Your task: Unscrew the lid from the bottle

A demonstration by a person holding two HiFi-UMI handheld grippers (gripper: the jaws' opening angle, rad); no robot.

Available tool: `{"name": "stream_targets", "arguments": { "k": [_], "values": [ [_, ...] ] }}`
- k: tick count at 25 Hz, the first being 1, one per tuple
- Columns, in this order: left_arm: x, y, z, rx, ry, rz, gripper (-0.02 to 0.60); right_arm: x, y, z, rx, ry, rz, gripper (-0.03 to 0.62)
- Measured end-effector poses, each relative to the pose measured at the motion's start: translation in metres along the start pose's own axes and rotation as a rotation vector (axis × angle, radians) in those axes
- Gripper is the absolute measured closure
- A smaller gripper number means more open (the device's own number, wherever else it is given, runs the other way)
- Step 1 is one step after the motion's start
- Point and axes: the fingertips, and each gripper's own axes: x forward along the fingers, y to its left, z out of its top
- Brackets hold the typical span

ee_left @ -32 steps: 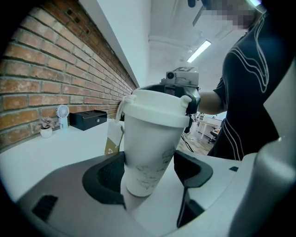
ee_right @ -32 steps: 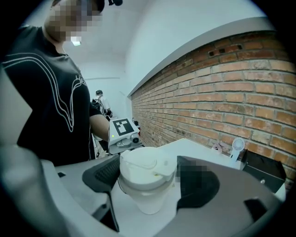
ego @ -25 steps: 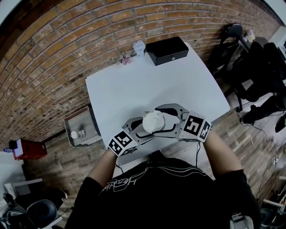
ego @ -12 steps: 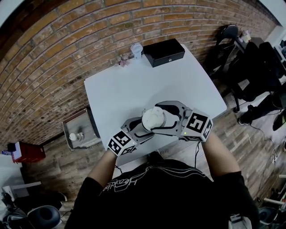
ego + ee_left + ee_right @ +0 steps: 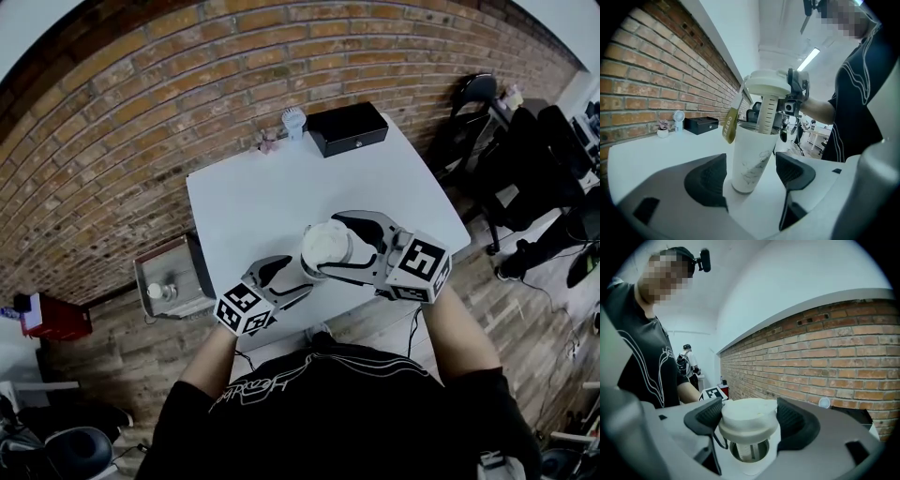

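A white bottle point(image 5: 750, 159) stands near the front edge of the white table point(image 5: 253, 197). Its body sits between the tips of my left gripper point(image 5: 752, 176), with a thin gap to each pad, so that gripper is open. An olive strap tag point(image 5: 730, 124) hangs at the bottle's rim. My right gripper point(image 5: 749, 418) is shut on the white lid point(image 5: 749, 420), held just above the bottle's mouth point(image 5: 750, 451), a ribbed insert reaching down from the lid into it. In the head view the lid point(image 5: 325, 246) hides the bottle, with the right gripper point(image 5: 335, 246) around it and the left gripper point(image 5: 286, 279) at lower left.
A black box point(image 5: 349, 128), a small white fan point(image 5: 294, 120) and a tiny plant point(image 5: 269, 141) stand at the table's far edge by the brick wall. A metal tray point(image 5: 167, 277) lies on the floor to the left, and a chair point(image 5: 473, 103) stands at the right.
The right gripper has risen with the lid, now off the bottle. The left gripper has drawn back toward the lower left.
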Motion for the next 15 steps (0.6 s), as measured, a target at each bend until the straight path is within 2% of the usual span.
{"name": "stream_targets", "arguments": {
  "k": [2, 3, 8, 9, 11, 15],
  "values": [
    [-0.015, 0.0, 0.005, -0.019, -0.027, 0.023, 0.247, -0.004, 0.0, 0.014, 0.006, -0.038, -0.017, 0.237],
    [-0.023, 0.001, 0.009, -0.03, -0.047, 0.041, 0.277, -0.006, 0.0, 0.02, 0.007, -0.053, -0.026, 0.237],
    [-0.068, 0.01, 0.045, -0.083, -0.162, 0.157, 0.496, -0.015, -0.001, 0.045, -0.001, -0.119, -0.086, 0.238],
    [-0.076, 0.009, 0.057, -0.091, -0.194, 0.167, 0.52, -0.017, -0.001, 0.049, 0.001, -0.134, -0.098, 0.238],
    [-0.09, 0.006, 0.083, -0.098, -0.252, 0.187, 0.537, -0.021, 0.0, 0.058, 0.004, -0.161, -0.116, 0.238],
    [-0.109, -0.007, 0.126, -0.082, -0.302, 0.231, 0.548, -0.031, 0.006, 0.074, 0.002, -0.205, -0.138, 0.239]
  ]
}}
